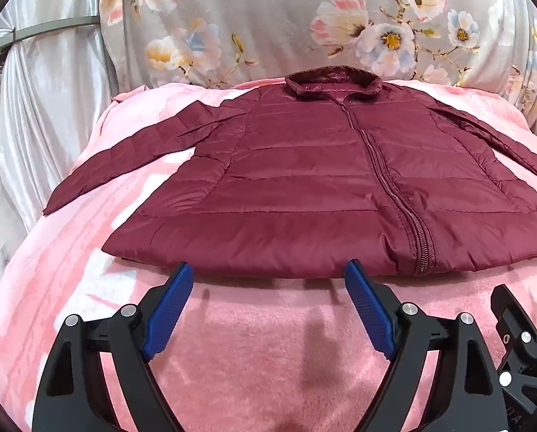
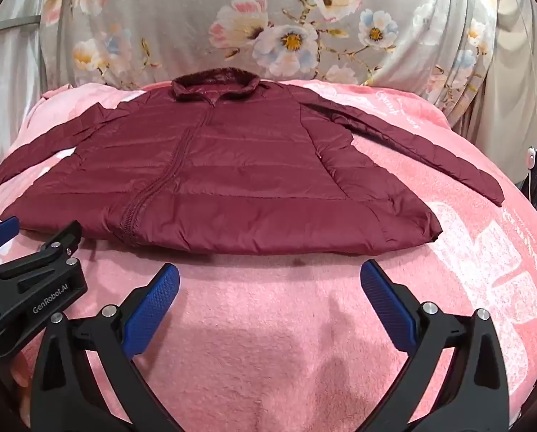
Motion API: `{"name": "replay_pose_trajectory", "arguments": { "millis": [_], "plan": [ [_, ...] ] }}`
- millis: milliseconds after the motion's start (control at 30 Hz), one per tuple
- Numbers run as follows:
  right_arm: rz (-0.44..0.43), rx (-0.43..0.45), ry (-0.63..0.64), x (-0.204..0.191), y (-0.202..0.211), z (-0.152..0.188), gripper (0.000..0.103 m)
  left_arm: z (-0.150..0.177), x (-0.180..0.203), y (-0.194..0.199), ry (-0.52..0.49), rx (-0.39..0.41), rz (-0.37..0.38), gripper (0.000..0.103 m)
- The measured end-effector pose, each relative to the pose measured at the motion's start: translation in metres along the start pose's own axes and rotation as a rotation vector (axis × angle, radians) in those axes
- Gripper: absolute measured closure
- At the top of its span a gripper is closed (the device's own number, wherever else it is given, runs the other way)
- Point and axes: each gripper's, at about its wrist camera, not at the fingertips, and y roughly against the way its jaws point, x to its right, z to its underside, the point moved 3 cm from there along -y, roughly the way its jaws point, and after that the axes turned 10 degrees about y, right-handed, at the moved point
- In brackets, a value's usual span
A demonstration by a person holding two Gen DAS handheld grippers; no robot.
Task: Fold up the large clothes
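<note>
One maroon jacket (image 1: 304, 180) lies flat before two wide-open tongs (image 1: 268, 273).

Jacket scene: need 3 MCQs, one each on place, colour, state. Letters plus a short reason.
1. Where does the jacket lie?
A. spread on the pink blanket
B. on a hanger
C. on the floor

2. What colour are the pads on the right gripper?
A. red
B. blue
C. white

3. How is the jacket's zipper?
A. fully open
B. missing
C. closed up the front

Answers: 1 A, pink blanket shows all around it. 2 B, both inner faces are blue. 3 C, the front panels meet along the zipper from hem to collar.
</note>
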Motion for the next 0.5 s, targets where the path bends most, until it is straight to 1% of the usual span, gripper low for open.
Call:
{"name": "replay_pose_trajectory", "arguments": {
  "millis": [33,100,167,200,267,500],
  "plan": [
    [0.003,-0.007,0.004,0.0,-0.002,0.001,0.005,0.0,0.0,0.001,-0.004,0.012,-0.001,0.019],
    [0.005,-0.022,0.011,0.001,-0.006,0.002,0.005,0.001,-0.001,0.0,-0.003,0.002,0.0,0.019],
    [0.011,-0.006,0.023,-0.002,0.001,-0.005,0.005,0.0,-0.002,0.002,0.002,-0.003,0.0,0.019],
    [0.013,-0.005,0.026,-0.004,0.004,-0.006,0.005,0.002,0.004,0.003,-0.019,-0.002,-0.019,0.019],
    [0.016,0.013,0.026,-0.005,0.004,0.0,0.005,0.002,0.002,0.004,-0.011,-0.01,-0.009,0.018],
    [0.011,0.0,0.029,-0.005,0.002,0.002,0.005,0.008,-0.003,0.008,0.004,0.0,0.004,0.018]
  ]
}}
